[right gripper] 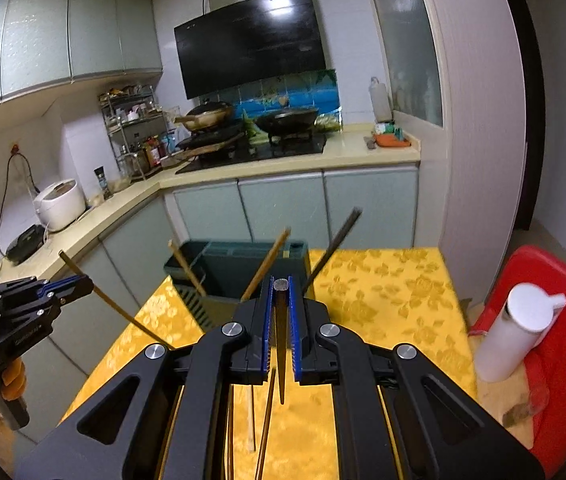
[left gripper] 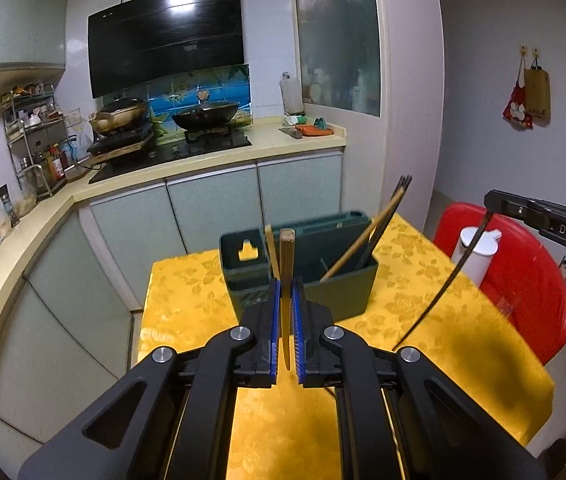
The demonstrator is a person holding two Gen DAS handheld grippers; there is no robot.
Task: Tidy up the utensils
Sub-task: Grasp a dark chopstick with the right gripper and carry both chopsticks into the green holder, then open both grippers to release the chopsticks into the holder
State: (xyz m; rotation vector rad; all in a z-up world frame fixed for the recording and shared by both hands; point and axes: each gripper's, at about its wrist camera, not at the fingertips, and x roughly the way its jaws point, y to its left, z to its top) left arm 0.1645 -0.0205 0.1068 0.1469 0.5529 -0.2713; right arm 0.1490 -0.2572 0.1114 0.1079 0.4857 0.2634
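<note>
A dark green utensil holder (left gripper: 323, 276) stands on the yellow tablecloth (left gripper: 423, 312) with several chopsticks (left gripper: 367, 236) leaning in it. It also shows in the right wrist view (right gripper: 239, 268). My left gripper (left gripper: 286, 292) is shut on a tan wooden chopstick (left gripper: 286, 264), held upright just in front of the holder. It also shows in the right wrist view (right gripper: 79, 284). My right gripper (right gripper: 281, 292) is shut on a dark chopstick (right gripper: 281, 340). This gripper shows at the right of the left wrist view (left gripper: 495, 200), with the dark chopstick (left gripper: 443, 288) hanging down from it.
More chopsticks (right gripper: 265, 420) lie on the cloth under my right gripper. A white bottle (right gripper: 515, 328) stands on a red stool (right gripper: 563, 320) right of the table. Kitchen counter (left gripper: 211, 164) with stove and pans (left gripper: 207, 114) lies behind.
</note>
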